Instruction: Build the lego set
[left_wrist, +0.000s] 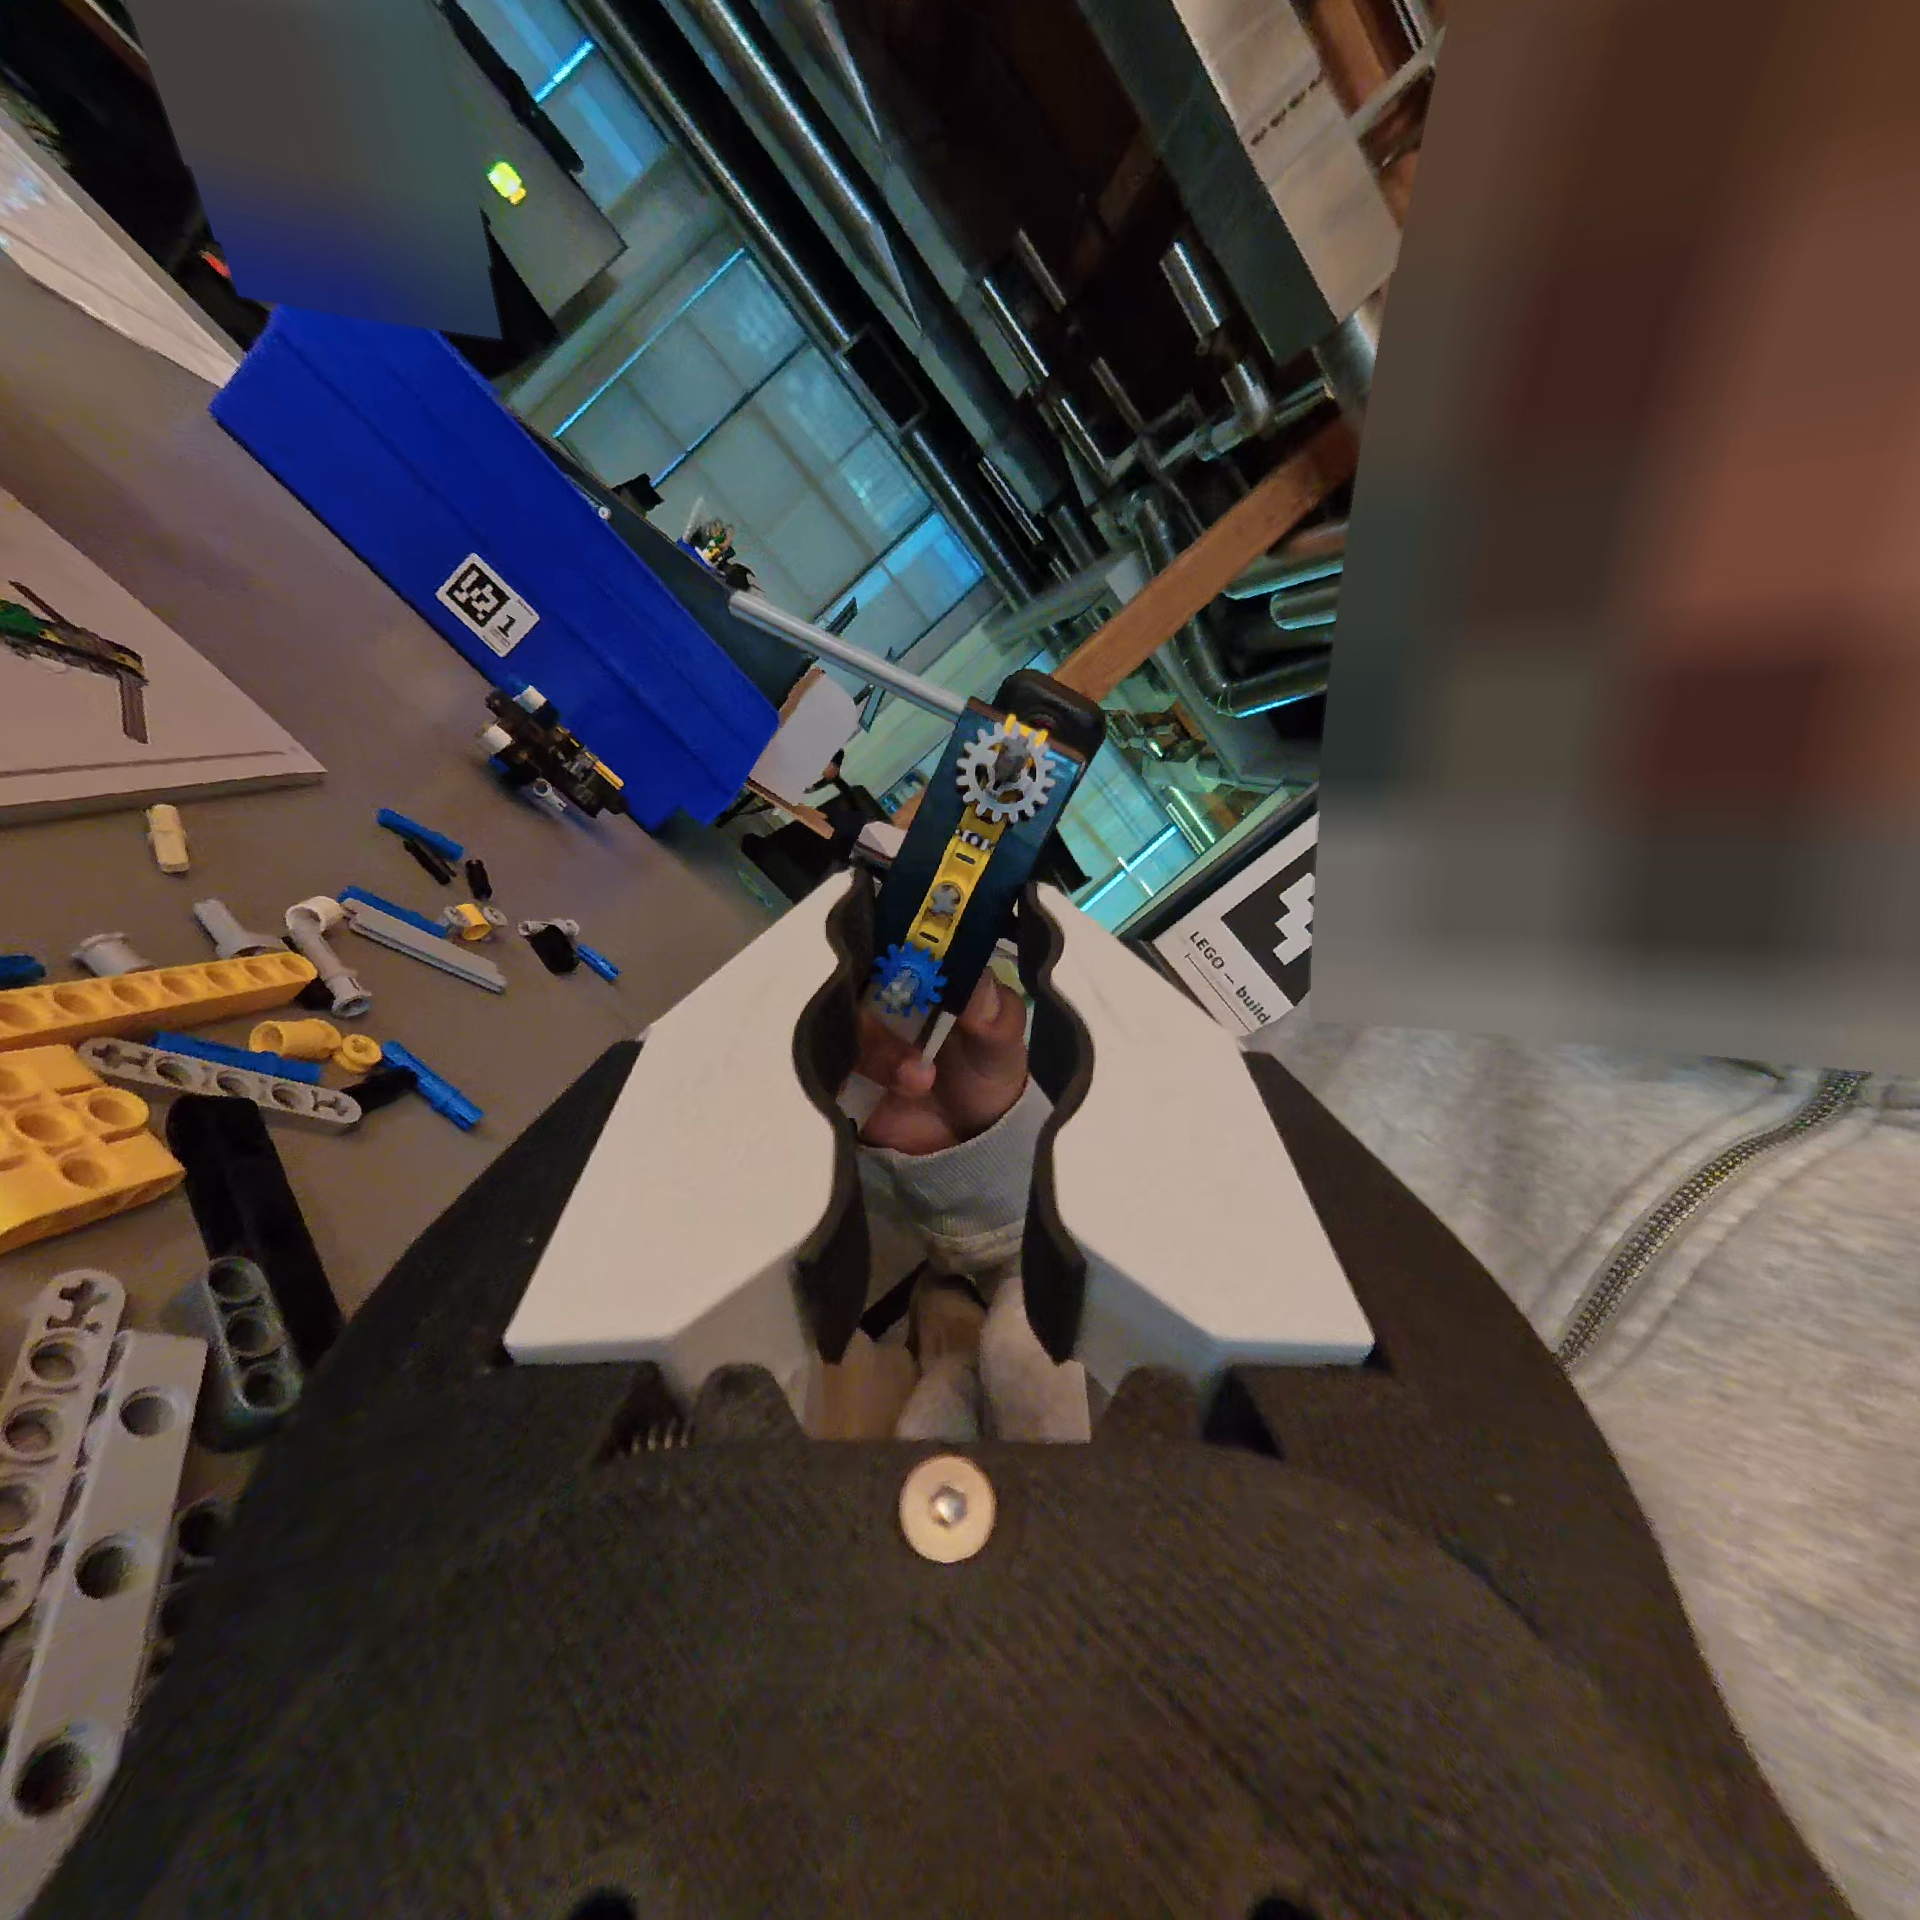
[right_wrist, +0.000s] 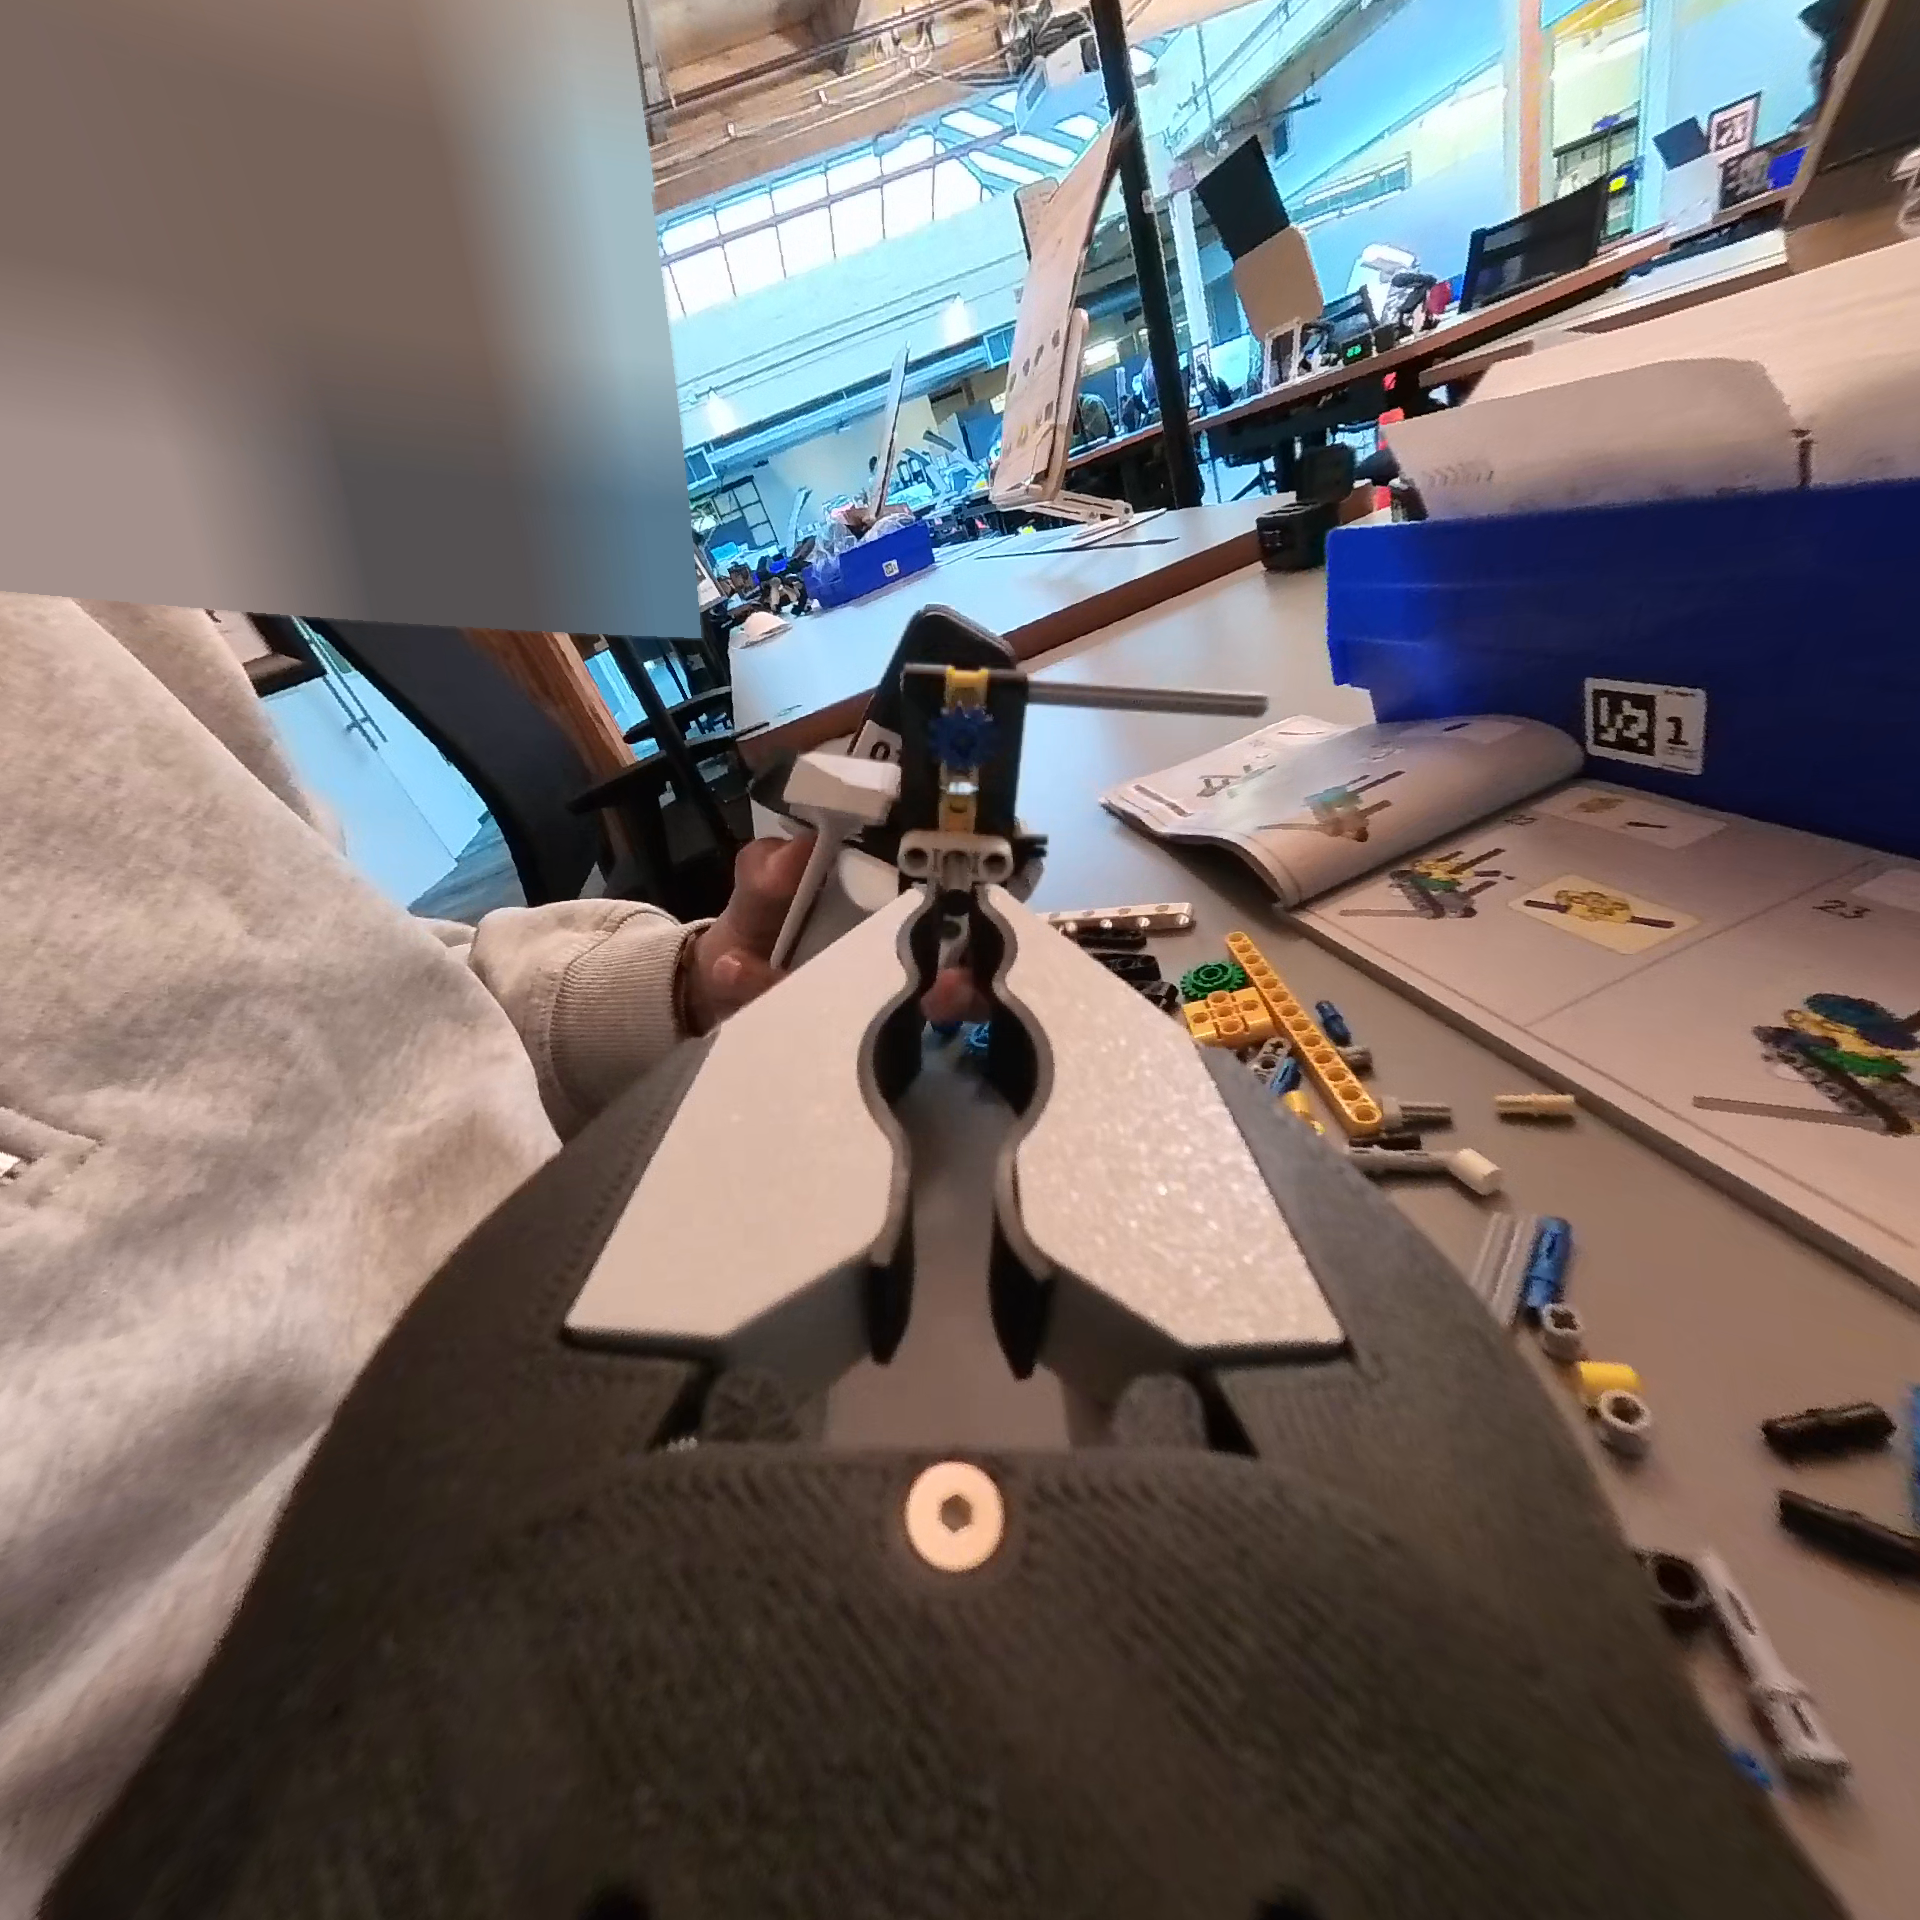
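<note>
A small lego assembly (left_wrist: 961, 883), a yellow beam between dark ones, is held up in the air above the table. It carries a grey gear (left_wrist: 1006, 771), a blue gear (left_wrist: 907, 982) and a long grey axle (left_wrist: 852, 657). My left gripper (left_wrist: 940, 914) is shut on its blue-gear end. In the right wrist view the assembly (right_wrist: 961, 790) stands just past my right gripper (right_wrist: 956, 914), which is shut on its grey connector end. The blue gear (right_wrist: 956, 740) and the axle (right_wrist: 1143, 702) show there too. A hand (right_wrist: 743, 914) is behind it.
A blue bin (left_wrist: 499, 540) (right_wrist: 1621, 623) stands on the grey table. An open instruction booklet (right_wrist: 1558, 894) lies before it. Loose yellow, blue, grey and black parts (left_wrist: 156, 997) (right_wrist: 1309, 1039) are scattered about. A person's grey sweater (left_wrist: 1662, 1351) (right_wrist: 208, 935) is close by. Less than 4 cm separates the two grippers' tips.
</note>
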